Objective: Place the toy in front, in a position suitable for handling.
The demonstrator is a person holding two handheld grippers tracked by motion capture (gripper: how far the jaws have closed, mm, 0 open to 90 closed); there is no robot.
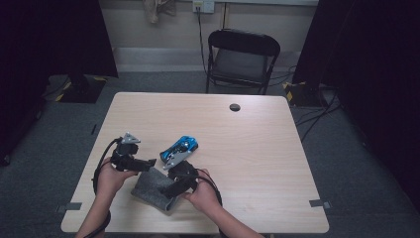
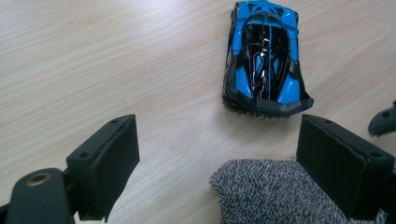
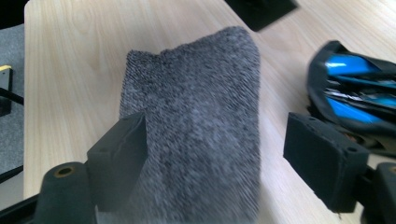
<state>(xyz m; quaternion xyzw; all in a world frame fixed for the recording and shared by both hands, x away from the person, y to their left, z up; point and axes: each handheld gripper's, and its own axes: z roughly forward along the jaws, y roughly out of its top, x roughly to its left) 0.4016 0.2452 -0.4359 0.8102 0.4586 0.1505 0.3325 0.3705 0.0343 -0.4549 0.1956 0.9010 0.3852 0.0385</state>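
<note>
Over the grey cloth the right gripper hangs, jaws apart; careless closing could nudge the blue car just beside.

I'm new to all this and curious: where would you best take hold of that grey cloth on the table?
Probably at a short end, coming from above. The grey cloth lies flat and folded, so there is no raised part to pinch; its thick folded edge gives the pads something to close on. The right tool already has it between open jaws.

Toy car showing blue w/ black stripes; cloth looking speckled grey; desk showing pale wood grain; tools black.
</note>
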